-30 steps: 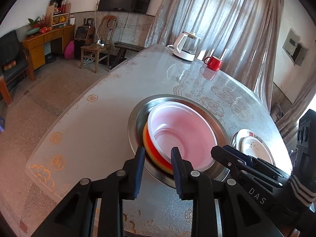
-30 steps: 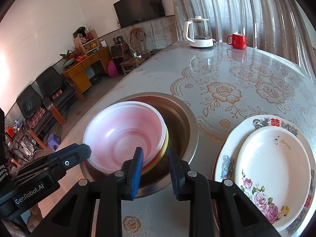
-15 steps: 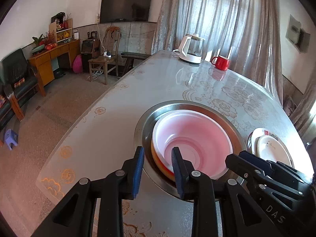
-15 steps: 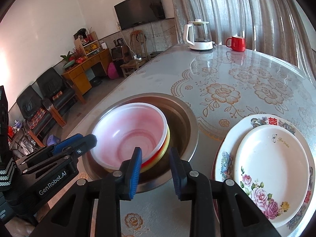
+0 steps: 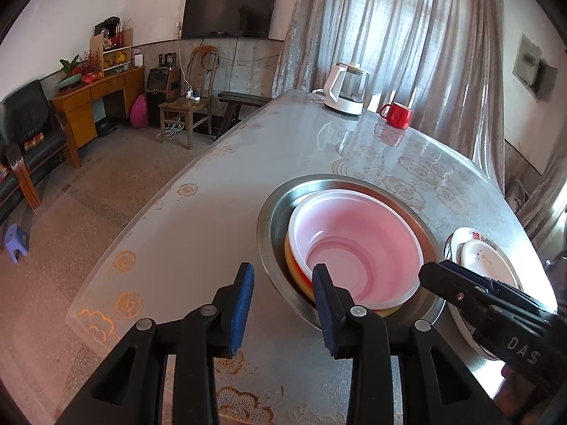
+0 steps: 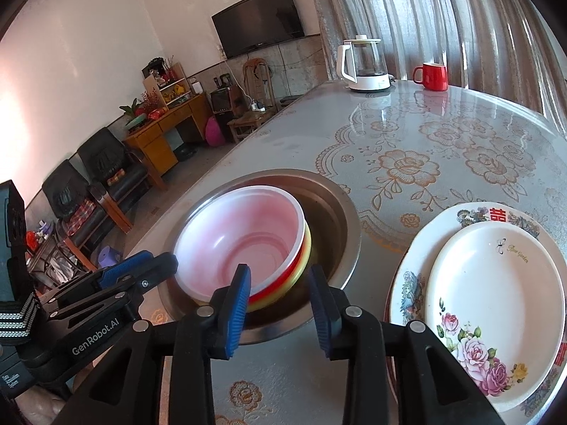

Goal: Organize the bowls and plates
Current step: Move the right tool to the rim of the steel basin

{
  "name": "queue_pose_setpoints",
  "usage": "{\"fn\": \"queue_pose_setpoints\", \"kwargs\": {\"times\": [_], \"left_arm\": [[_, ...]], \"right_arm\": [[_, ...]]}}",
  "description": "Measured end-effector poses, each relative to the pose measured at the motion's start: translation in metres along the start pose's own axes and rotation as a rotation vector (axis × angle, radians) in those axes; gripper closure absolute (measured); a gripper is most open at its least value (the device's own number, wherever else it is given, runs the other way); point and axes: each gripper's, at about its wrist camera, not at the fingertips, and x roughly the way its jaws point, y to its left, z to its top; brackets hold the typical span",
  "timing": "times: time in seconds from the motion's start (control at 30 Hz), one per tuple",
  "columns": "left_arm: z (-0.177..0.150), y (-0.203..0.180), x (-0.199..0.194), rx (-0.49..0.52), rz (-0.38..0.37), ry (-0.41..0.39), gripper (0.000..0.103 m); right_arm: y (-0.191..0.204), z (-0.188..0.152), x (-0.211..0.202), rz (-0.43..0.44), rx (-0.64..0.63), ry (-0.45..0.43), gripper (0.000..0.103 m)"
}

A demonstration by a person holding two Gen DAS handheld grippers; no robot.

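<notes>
A: Sitting in the round stainless-steel basin (image 6: pixel 340 212) is a nest of plastic bowls: a translucent pink-white bowl (image 6: pixel 244 233) on top, with the rims of a red bowl (image 6: pixel 280 283) and a yellow bowl (image 6: pixel 301 269) showing under it. All three are round and open upward, and the stack leans against the basin's left wall as the right wrist view shows it.

B: And the plates?

A: To the right of the basin on the glossy floral tablecloth (image 6: pixel 443 141), a small white glazed plate with painted roses (image 6: pixel 492 304) lies flat on a larger patterned plate (image 6: pixel 471 212). Being round, neither has a long axis.

B: The grippers?

A: The left gripper (image 5: pixel 281 301) has its blue ribbed pads at a narrow gap that is widening, with nothing clamped; its right pad overlaps the basin's near rim in the picture, though contact is hard to judge there. The right gripper (image 6: pixel 278 301) is likewise narrow and opening, empty, above the basin's near edge.

B: Anything further back?

A: A glass kettle with a white handle (image 6: pixel 365 63) and a red mug (image 6: pixel 430 76), standing upright near each other at the table's far side.
</notes>
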Motion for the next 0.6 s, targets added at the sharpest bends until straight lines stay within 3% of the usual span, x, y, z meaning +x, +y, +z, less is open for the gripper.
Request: {"fn": "queue_pose_setpoints", "kwargs": {"times": [0.43,0.6], "left_arm": [[-0.006,0.023,-0.003,-0.076,-0.043,-0.001,0.061],[-0.008,0.038,-0.003,-0.146,-0.099,0.014,0.059]], "right_arm": [[-0.033,0.004,-0.002,0.025,0.126,0.007,0.068],[-0.036,0.002,-0.001,0.024,0.134,0.016,0.069]]}}
